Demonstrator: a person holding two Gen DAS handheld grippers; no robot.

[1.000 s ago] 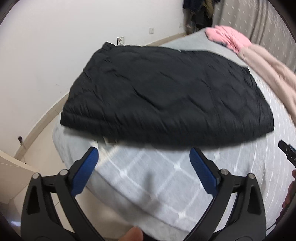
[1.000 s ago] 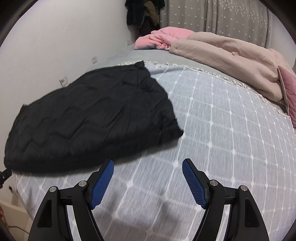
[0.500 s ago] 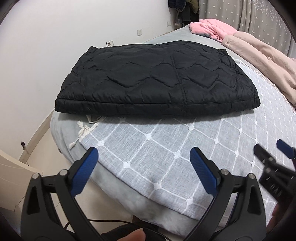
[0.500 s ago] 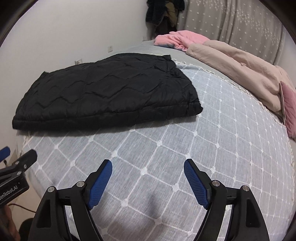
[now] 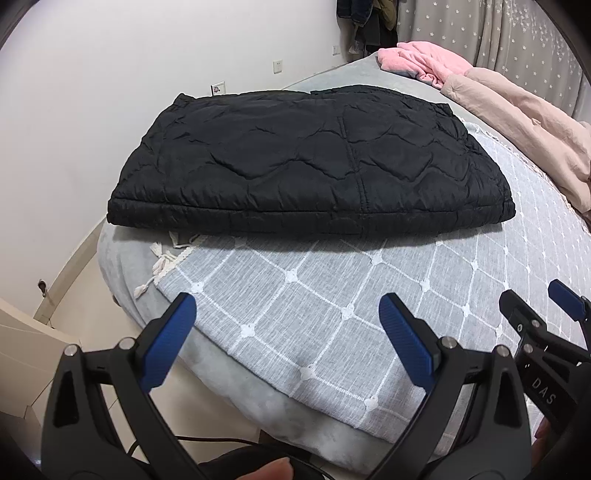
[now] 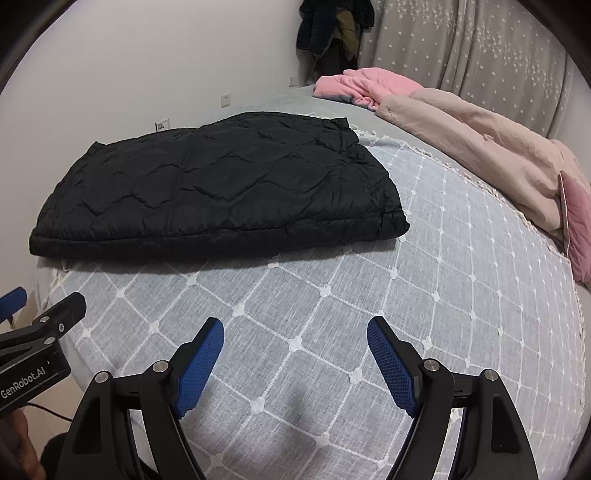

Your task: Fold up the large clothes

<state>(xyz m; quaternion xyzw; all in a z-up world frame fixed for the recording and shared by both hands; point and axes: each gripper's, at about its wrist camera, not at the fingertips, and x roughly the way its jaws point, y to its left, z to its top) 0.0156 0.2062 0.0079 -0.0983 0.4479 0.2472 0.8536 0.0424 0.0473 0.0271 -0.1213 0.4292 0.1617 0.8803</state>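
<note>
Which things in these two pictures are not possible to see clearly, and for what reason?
- Underside and inner layers of the black quilted jacket: hidden by its own top layer in both views.
- Clothes hanging in the far corner: too small and dark to identify.
- Pink pillow: cut off by the right wrist view's edge.
- Right gripper: in the left wrist view, the frame edge cuts it off.

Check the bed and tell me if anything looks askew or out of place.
Nothing serious. The black quilted jacket lies folded flat on the grey bedspread, edges roughly even. Both the left gripper and right gripper hang open, clear of it. Only the bedspread's tassels lie tangled by the jacket's corner.
</note>
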